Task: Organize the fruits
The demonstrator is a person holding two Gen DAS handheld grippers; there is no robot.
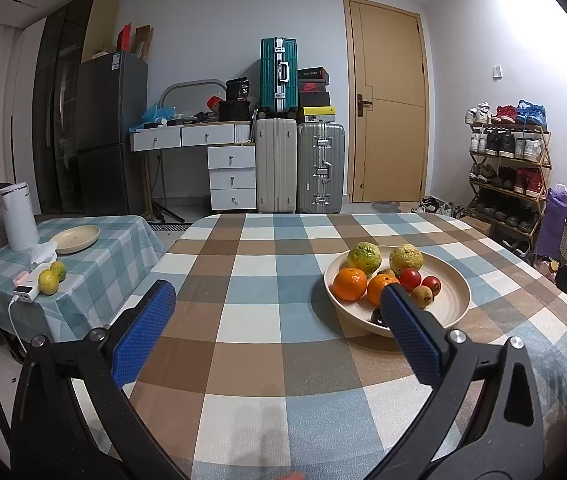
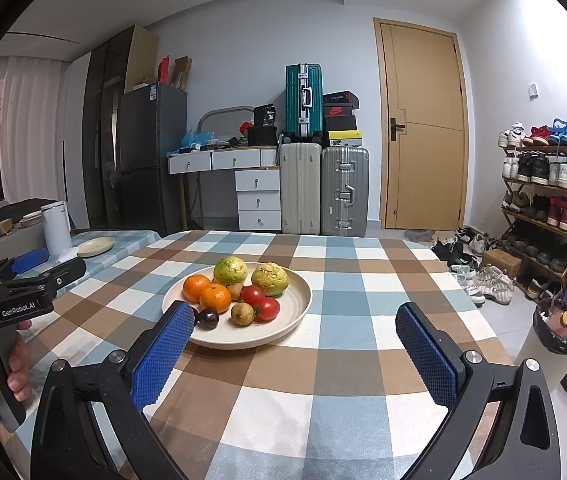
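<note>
A cream plate (image 1: 453,300) (image 2: 295,300) on the checked table holds two green-yellow guavas (image 1: 364,257) (image 2: 230,270), two oranges (image 1: 349,284) (image 2: 215,298), two red tomatoes (image 1: 410,279) (image 2: 267,309), small brown fruits (image 2: 242,313) and a dark plum (image 2: 207,318). My left gripper (image 1: 277,300) is open and empty, left of and in front of the plate; its right finger overlaps the plate's near rim. My right gripper (image 2: 295,328) is open and empty, just in front of the plate. The left gripper's body also shows at the left of the right wrist view (image 2: 19,292).
A side table (image 1: 95,264) at the left carries an empty cream plate (image 1: 75,239) (image 2: 95,246), a white kettle (image 1: 18,216), two green-yellow fruits (image 1: 52,277) and a charger. Suitcases, drawers, a door and a shoe rack (image 1: 511,168) stand behind. A bin (image 2: 563,326) sits right of the table.
</note>
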